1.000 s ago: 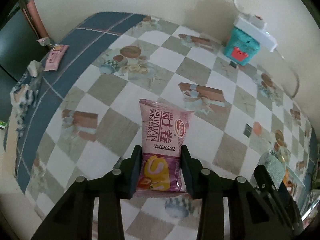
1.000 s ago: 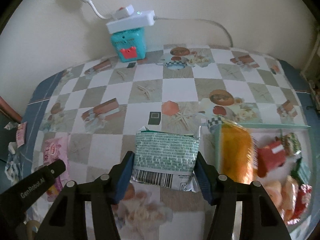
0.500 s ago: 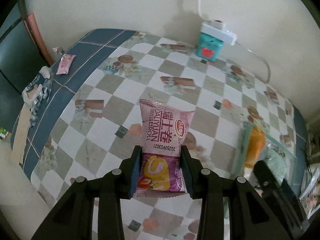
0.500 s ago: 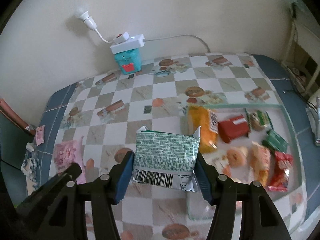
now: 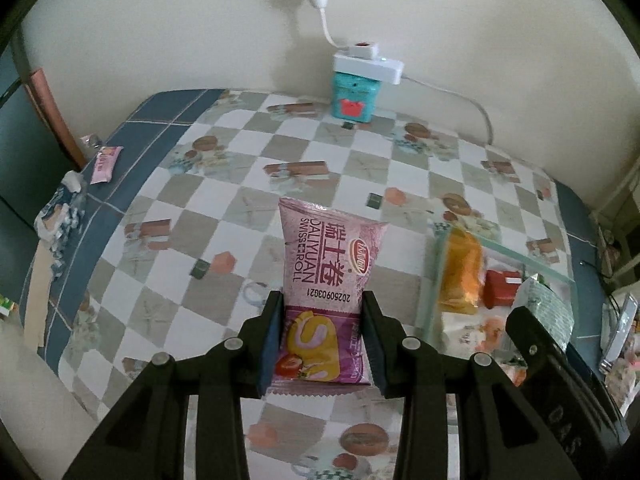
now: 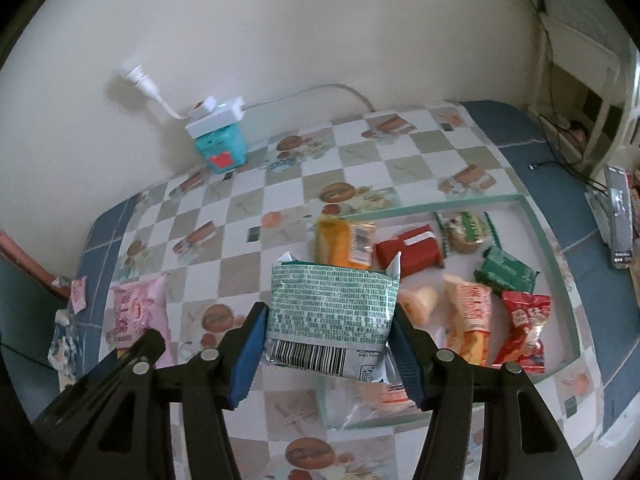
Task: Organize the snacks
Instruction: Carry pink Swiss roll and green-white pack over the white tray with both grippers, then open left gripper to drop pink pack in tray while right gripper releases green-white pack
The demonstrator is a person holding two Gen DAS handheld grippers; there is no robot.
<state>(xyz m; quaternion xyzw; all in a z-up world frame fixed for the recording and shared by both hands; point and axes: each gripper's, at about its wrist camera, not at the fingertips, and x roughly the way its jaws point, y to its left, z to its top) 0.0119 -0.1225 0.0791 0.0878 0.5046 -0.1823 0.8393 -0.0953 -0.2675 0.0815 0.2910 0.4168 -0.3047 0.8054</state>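
My left gripper [image 5: 323,338] squeezes the pink Swiss roll pack [image 5: 329,280]; my right gripper [image 6: 327,354] squeezes a green snack pack [image 6: 332,312]. The clear tray [image 6: 554,264], right of frame, already holds many snacks. A small pink packet [image 5: 105,159] waits upper left.

A pink plastic Swiss-roll snack pack [image 5: 326,280], with a yellow roll pictured at its bottom, stands upright, pinched at its lower part, lifted above the checkered cloth. A green-and-white printed snack bag [image 6: 332,312] (barcode at the bottom) is pinched by both sides, its long side level, above the near corner of a clear, shallow glass tray [image 6: 560,280]. In the tray lie an orange pack [image 6: 342,242], a red pack [image 6: 408,250], a dark green pack [image 6: 506,270] and a red bag [image 6: 524,328].
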